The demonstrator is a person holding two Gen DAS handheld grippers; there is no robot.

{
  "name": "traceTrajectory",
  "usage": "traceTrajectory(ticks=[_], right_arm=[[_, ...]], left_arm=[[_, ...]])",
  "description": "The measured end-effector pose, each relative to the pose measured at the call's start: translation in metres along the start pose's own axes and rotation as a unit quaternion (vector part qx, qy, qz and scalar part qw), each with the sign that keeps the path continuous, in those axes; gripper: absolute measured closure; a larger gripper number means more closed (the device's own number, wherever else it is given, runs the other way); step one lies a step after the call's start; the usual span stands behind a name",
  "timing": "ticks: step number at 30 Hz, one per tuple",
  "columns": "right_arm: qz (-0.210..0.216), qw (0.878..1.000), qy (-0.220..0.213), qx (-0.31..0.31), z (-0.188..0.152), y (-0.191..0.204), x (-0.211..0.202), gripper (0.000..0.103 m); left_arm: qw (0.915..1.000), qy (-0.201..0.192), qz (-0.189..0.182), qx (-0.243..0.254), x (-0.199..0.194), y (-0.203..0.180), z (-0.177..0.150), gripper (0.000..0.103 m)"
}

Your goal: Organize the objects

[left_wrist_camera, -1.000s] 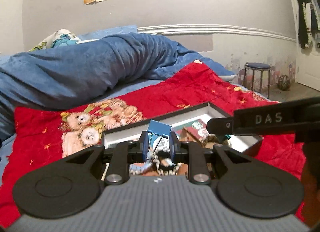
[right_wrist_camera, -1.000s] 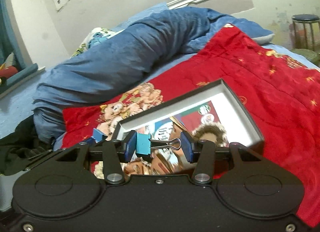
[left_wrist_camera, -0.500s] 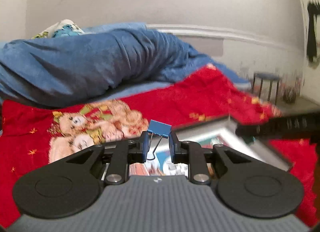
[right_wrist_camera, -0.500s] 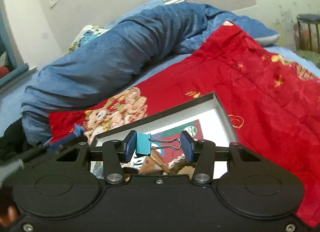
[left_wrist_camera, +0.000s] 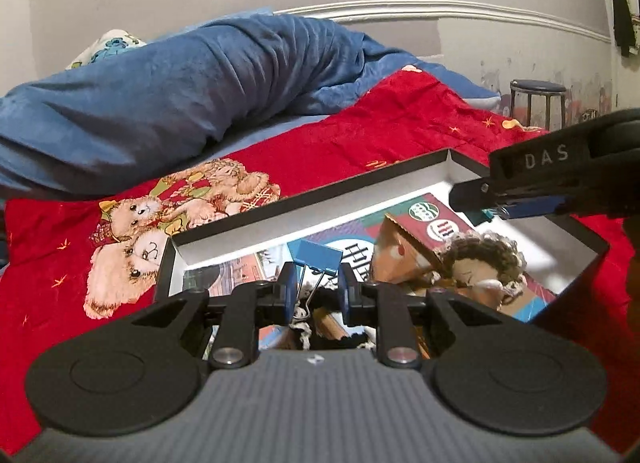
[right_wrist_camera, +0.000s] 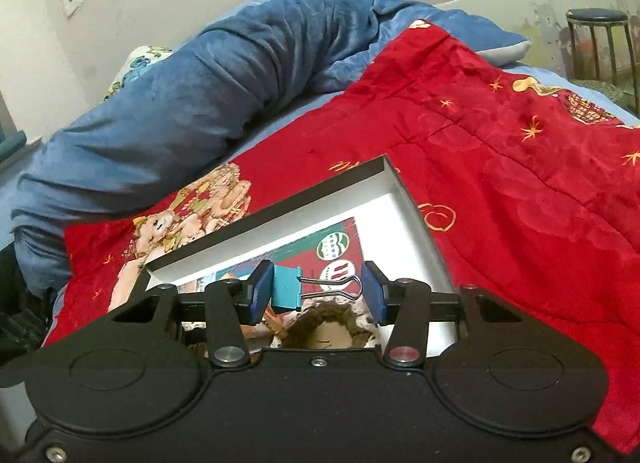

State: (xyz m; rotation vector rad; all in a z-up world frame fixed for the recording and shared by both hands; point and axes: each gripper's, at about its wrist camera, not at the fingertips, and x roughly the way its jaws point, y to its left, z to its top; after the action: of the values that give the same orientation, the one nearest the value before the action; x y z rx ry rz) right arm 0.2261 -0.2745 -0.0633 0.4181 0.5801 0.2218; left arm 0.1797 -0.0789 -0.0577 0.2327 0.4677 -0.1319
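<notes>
The left gripper [left_wrist_camera: 317, 294] is level and low over the near left part of a shallow black-rimmed box with white inner walls [left_wrist_camera: 320, 199], its narrow-set fingers holding a dark blue metal binder clip [left_wrist_camera: 318, 259] upright, wire handles hanging down. The right gripper [right_wrist_camera: 316, 292] tilts slightly over the same box [right_wrist_camera: 416, 223], clamping a light blue binder clip [right_wrist_camera: 286, 288] sideways, clip body against the left finger, wire loop against the right. In the left view the right gripper [left_wrist_camera: 480, 199] reaches in from the far right. The box lies on a red teddy-bear blanket [left_wrist_camera: 224, 199] on the bed and holds colourful printed cards [right_wrist_camera: 336, 247] and a brown crocheted piece [left_wrist_camera: 480, 263].
</notes>
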Motion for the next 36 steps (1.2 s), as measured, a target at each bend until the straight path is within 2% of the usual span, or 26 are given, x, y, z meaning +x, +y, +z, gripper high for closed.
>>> traceTrajectory(ticks=[6, 9, 11, 13, 14, 15, 17, 18, 21, 22, 23, 24, 26, 29, 32, 36], right_arm=[[0.003, 1.000, -0.005, -0.001, -0.002, 0.002, -0.002, 0.057], [0.015, 1.000, -0.002, 0.012, -0.003, -0.001, -0.001, 0.057], [0.017, 1.000, -0.008, 0.017, -0.004, -0.002, -0.001, 0.055], [0.021, 0.999, -0.015, 0.026, -0.004, -0.002, -0.005, 0.053], [0.029, 0.999, -0.019, 0.033, -0.004, -0.003, -0.008, 0.048], [0.039, 0.998, -0.026, 0.038, -0.002, -0.002, -0.012, 0.037], [0.050, 0.997, -0.038, 0.038, 0.001, 0.000, -0.020, 0.030], [0.053, 0.997, -0.037, 0.033, 0.005, 0.002, -0.024, 0.026], [0.037, 0.998, -0.045, 0.013, 0.011, 0.014, -0.043, 0.013], [0.026, 0.998, -0.053, 0.007, 0.010, 0.018, -0.053, 0.010], [0.017, 0.998, -0.058, 0.005, 0.009, 0.021, -0.062, 0.002], [0.006, 0.998, -0.062, 0.002, 0.007, 0.024, -0.072, 0.000], [-0.014, 0.998, -0.065, -0.003, 0.000, 0.028, -0.095, 0.000], [-0.046, 0.996, -0.055, -0.044, -0.019, 0.041, -0.126, 0.000], [-0.087, 0.991, -0.035, -0.096, -0.051, 0.057, -0.152, 0.000], [-0.123, 0.985, -0.012, -0.123, -0.086, 0.070, -0.167, 0.000]], left_arm=[[1.0000, 0.004, 0.002, -0.004, 0.006, -0.001, -0.004, 0.077], [1.0000, 0.003, -0.001, -0.007, 0.007, 0.000, -0.005, 0.073], [1.0000, -0.005, 0.004, -0.004, 0.005, 0.000, -0.005, 0.049], [0.9997, -0.015, 0.016, -0.006, 0.002, 0.000, -0.004, 0.037], [0.9996, -0.019, 0.022, -0.007, 0.000, 0.001, -0.003, 0.030], [0.9992, -0.023, 0.031, -0.008, -0.003, 0.002, -0.001, 0.026], [0.9982, -0.035, 0.046, -0.014, -0.011, 0.005, 0.002, 0.016], [0.9977, -0.038, 0.053, -0.018, -0.014, 0.007, 0.004, 0.014], [0.9966, -0.027, 0.068, -0.037, -0.025, 0.015, 0.008, 0.012], [0.9965, -0.020, 0.067, -0.047, -0.031, 0.018, 0.008, 0.012], [0.9963, -0.017, 0.062, -0.056, -0.036, 0.021, 0.009, 0.011], [0.9960, -0.014, 0.056, -0.068, -0.043, 0.023, 0.008, 0.009], [0.9956, -0.006, 0.037, -0.086, -0.059, 0.026, 0.006, 0.004], [0.9950, 0.019, 0.006, -0.098, -0.080, 0.028, 0.001, 0.004], [0.9938, 0.024, 0.000, -0.109, -0.102, 0.027, -0.007, 0.003], [0.9892, 0.033, 0.010, -0.143, -0.133, 0.034, -0.020, 0.000]])
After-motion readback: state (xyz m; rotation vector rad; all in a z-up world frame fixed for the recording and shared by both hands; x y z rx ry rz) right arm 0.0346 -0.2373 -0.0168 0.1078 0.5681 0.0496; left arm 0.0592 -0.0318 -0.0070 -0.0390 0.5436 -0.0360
